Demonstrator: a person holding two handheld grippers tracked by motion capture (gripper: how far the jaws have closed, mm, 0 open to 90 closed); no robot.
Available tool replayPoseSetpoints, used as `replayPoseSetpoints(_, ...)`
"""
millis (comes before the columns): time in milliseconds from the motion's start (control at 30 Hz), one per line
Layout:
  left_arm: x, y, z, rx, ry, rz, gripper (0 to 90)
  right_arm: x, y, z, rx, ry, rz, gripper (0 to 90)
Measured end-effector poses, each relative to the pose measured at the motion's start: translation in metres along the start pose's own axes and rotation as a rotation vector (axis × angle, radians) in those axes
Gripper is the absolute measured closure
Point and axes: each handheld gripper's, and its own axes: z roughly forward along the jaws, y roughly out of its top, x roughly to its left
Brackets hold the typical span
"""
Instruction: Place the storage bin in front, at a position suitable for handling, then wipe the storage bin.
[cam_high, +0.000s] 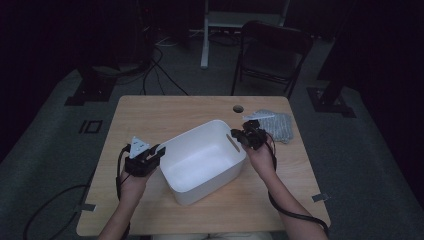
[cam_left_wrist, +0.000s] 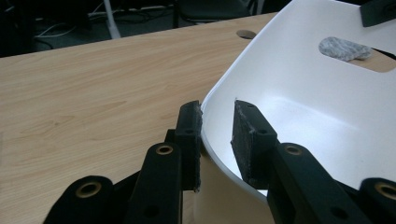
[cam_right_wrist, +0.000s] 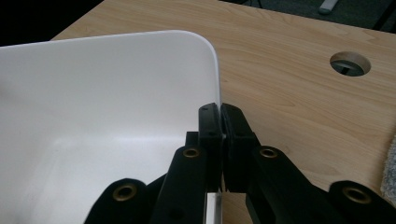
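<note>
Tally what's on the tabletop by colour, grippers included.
White: 1, the bin
Grey: 1, the folded cloth
Black: 2, the left gripper and the right gripper, each with its jaws over the bin's rim
Total: 4

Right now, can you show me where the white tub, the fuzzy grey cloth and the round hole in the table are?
white tub (cam_high: 200, 162), high view, on its bare inside floor.
grey cloth (cam_high: 280, 125), high view, on the middle of the cloth.
round hole (cam_right_wrist: 350, 63), right gripper view, inside the hole.
</note>
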Motion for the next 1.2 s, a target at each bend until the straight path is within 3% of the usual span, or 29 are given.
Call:
replayPoseSetpoints(200, -0.004, 0.002, 0.001, 0.009, 0.043, -0.003, 76.8, 0.0, -0.001, -0.001, -0.002, 0.008, -0.004, 87.5)
replayPoseSetpoints(367, -0.006, 0.002, 0.003, 0.004, 0.072, -0.008, 78.9, -0.004, -0.006, -0.007, -0.017, 0.049, 0.018, 85.4)
replayPoseSetpoints(500, -0.007, 0.002, 0.004, 0.0, 0.086, -0.001, 80.3, -0.005, -0.01, -0.016, -0.03, 0.072, 0.008, 81.3)
replayPoseSetpoints(633, -0.007, 0.002, 0.005, 0.0, 0.089, 0.002, 80.2, -0.006, -0.011, -0.024, -0.043, 0.092, 0.003, 78.9)
replayPoseSetpoints(800, -0.007, 0.003, 0.005, -0.001, 0.087, -0.001, 80.2, -0.008, -0.014, -0.033, -0.058, 0.084, 0.001, 78.4)
replayPoseSetpoints(1200, -0.007, 0.003, 0.006, 0.0, 0.09, 0.005, 80.2, -0.017, -0.021, -0.041, -0.066, 0.115, 0.007, 64.0)
